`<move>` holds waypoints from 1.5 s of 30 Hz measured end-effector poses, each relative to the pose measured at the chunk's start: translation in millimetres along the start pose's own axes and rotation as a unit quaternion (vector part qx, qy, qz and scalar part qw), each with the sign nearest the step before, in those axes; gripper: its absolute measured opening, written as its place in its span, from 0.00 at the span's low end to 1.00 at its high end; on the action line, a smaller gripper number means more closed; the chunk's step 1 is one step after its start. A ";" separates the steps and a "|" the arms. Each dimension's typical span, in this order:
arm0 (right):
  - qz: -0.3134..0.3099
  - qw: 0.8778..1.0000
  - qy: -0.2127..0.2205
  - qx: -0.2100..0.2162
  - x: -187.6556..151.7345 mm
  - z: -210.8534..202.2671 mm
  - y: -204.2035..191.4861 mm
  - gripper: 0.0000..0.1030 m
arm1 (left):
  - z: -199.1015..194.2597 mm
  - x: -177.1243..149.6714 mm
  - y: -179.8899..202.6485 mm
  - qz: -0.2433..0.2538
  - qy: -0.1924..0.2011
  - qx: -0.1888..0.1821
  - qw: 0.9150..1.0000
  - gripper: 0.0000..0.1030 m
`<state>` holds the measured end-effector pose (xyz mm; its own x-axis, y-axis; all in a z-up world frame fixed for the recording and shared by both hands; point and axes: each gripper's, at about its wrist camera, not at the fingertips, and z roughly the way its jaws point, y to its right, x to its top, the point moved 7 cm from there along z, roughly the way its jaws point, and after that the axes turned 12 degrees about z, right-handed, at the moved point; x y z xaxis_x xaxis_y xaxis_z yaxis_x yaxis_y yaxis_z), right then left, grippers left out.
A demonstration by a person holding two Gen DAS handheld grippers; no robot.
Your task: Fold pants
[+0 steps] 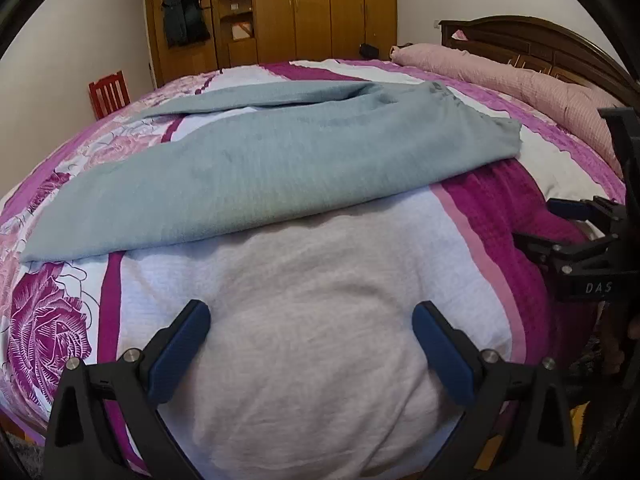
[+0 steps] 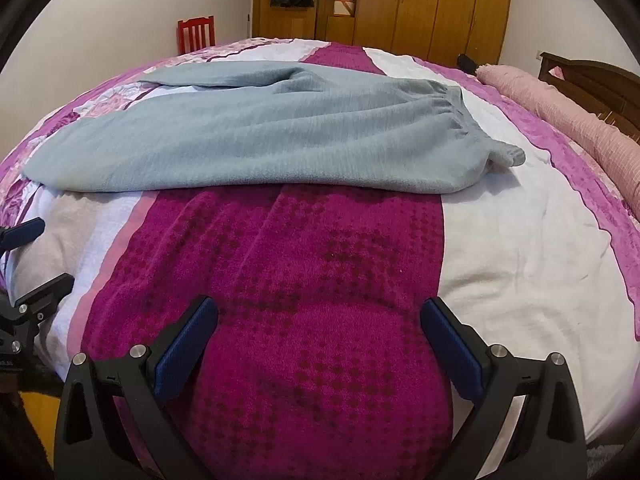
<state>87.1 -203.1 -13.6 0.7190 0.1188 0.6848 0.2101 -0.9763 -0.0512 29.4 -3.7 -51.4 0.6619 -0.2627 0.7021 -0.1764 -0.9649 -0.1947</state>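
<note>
**Pants Laid Flat, Both Grippers Wide and Empty**

Pale blue-grey pants [image 2: 256,140] spread lengthwise across the bedspread [image 2: 520,272], elastic waistband [image 2: 452,108] toward the right by the pink bolster [image 2: 568,120], leg ends [image 1: 64,240] toward the left. Two legs splayed apart at the far left, a wedge of bedspread showing between them. One waistband corner flopped outward on the near right.

Left gripper [image 1: 311,344] hovering above the near part of the bed, jaws spread fully, nothing between the blue pads [image 1: 180,352]. Right gripper [image 2: 320,344] likewise released and empty, hanging over the magenta stripe, just short of the near pant edge. Neither touching cloth.

Likely step in hand: reaching in for a first grasp. Best done by pinching the near long edge at two well-separated spots, one near the waistband, one near the leg end, then carrying that leg over onto the far one so seams align. Worth catching only the pant fabric, not the bedspread beneath; soft knit likely to sag between grips, so keeping it taut should help.

Plenty of open bedspread in front of and beyond the pants for the fold. Bolster and wooden headboard [image 1: 540,40] near on the right; left bed edge close to the leg ends, red chair [image 2: 196,34] and wardrobe [image 2: 420,4] well apart behind.
</note>
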 end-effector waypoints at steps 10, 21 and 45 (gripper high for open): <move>0.003 1.000 0.001 0.004 -0.2 -0.4 -1.2 1.00 | 0.2 0.3 -0.7 0.002 0.008 0.004 1.000 1.00; 0.003 1.000 0.003 0.004 -0.1 -0.8 -1.0 1.00 | -0.9 -0.3 -0.1 0.002 0.011 0.007 1.000 1.00; 0.004 1.000 0.007 0.004 -0.2 -1.8 -0.7 1.00 | -1.2 -0.1 -0.7 0.000 0.009 0.006 1.000 1.00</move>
<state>85.7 -202.8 -12.5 0.7115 0.1093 0.6941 0.2107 -0.9756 -0.0623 28.5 -3.0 -50.5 0.6492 -0.2630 0.7137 -0.1678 -0.9647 -0.2028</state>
